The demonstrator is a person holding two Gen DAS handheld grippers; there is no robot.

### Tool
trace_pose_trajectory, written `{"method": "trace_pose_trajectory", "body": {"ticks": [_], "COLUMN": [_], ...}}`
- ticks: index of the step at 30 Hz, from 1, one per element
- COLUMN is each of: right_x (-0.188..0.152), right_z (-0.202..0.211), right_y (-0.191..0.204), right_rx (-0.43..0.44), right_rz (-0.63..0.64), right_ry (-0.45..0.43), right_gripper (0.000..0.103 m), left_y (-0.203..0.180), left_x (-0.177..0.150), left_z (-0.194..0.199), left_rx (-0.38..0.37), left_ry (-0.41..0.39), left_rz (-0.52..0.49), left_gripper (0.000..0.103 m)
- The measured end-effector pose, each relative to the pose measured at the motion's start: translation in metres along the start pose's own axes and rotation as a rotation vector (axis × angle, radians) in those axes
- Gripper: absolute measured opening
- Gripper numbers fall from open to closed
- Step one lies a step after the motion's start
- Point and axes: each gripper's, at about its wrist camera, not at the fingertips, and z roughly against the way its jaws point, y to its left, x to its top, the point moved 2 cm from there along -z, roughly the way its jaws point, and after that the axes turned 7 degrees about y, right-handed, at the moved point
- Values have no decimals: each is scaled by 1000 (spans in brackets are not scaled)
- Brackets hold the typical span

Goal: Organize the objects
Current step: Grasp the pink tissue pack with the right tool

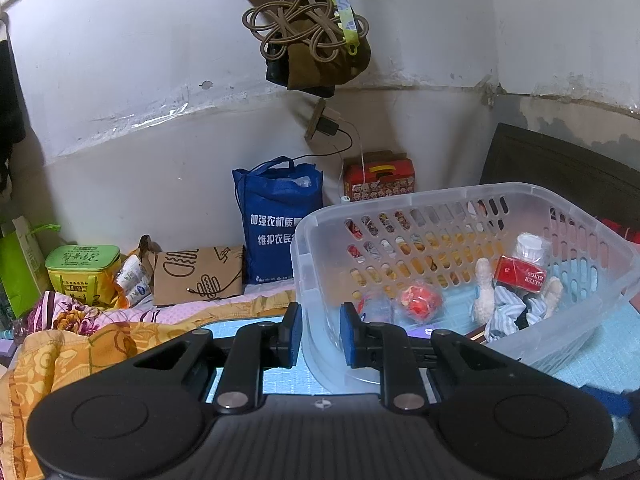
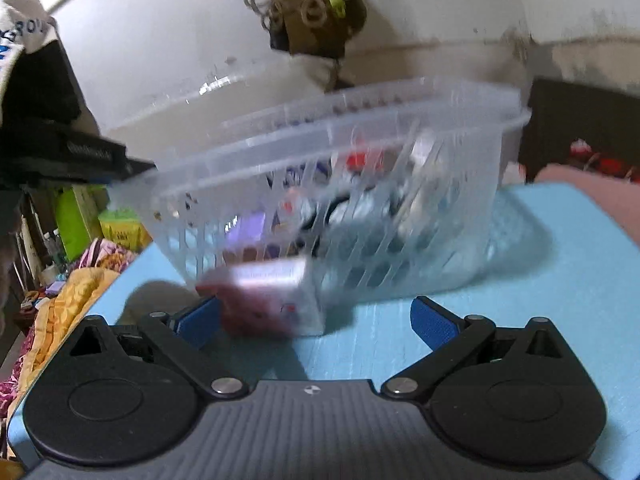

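Observation:
A clear plastic basket (image 1: 404, 204) stands on the light blue mat (image 2: 560, 280). Inside lie a red cigarette pack (image 1: 520, 274), a white bottle (image 1: 530, 246), a red wrapped item (image 1: 420, 300) and a small striped doll (image 1: 504, 308). My left gripper (image 1: 320, 332) is shut on the basket's near corner wall, its blue pads on either side. It also shows in the right wrist view as the left gripper (image 2: 92, 156) at the basket (image 2: 360, 184) rim. My right gripper (image 2: 316, 320) is wide open. A blurred white and red box (image 2: 272, 296) lies on the mat between its fingers, close to the left pad.
Against the wall stand a blue tote bag (image 1: 276, 220), a brown paper bag (image 1: 198, 276), a green box (image 1: 82, 270) and a red carton (image 1: 380, 178). Orange floral bedding (image 1: 60, 352) lies left of the mat. Cords and a bag (image 1: 312, 40) hang above.

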Motion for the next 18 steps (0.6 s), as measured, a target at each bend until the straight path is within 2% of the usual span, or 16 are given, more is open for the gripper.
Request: {"method": "trace_pose_trajectory", "body": {"ticks": [8, 12, 18], "right_x": [-1, 3, 3], "right_z": [-11, -18, -26], "right_y": [23, 27, 31], "right_rx": [2, 15, -17], "right_rz": [34, -10, -4], "right_ry": [5, 4, 13], "right_gripper": [103, 98, 89], "left_y": [1, 1, -1], "left_x": [-1, -2, -3], "left_z": [0, 0, 0], "left_rx": [3, 4, 3], "left_ry": [0, -1, -3], "left_rz": [-7, -9, -10], "left_gripper": [26, 26, 26]}}
